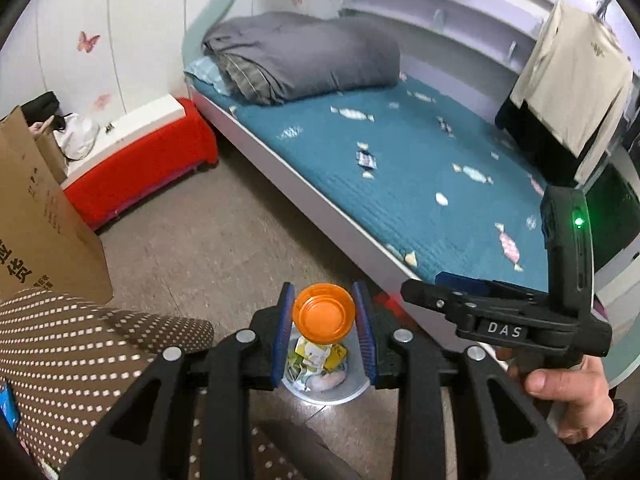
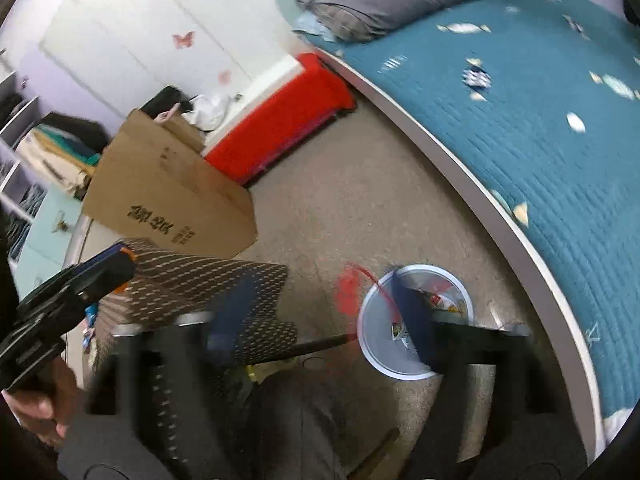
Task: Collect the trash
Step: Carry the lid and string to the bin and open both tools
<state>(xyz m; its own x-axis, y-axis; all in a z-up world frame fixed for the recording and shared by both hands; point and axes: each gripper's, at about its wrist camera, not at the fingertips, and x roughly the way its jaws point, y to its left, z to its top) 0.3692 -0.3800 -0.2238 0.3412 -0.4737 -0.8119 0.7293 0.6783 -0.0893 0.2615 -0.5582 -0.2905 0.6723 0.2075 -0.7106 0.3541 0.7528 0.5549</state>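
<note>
Holding orange lid (image 1: 323, 314) in left gripper (image 1: 323, 334) over bin (image 1: 326, 394); right gripper (image 2: 320, 332) open, empty. Off-centre release risks bouncing off rim.

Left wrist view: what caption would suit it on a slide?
Left gripper holds an orange cap above a trash bin beside the bed.
</note>
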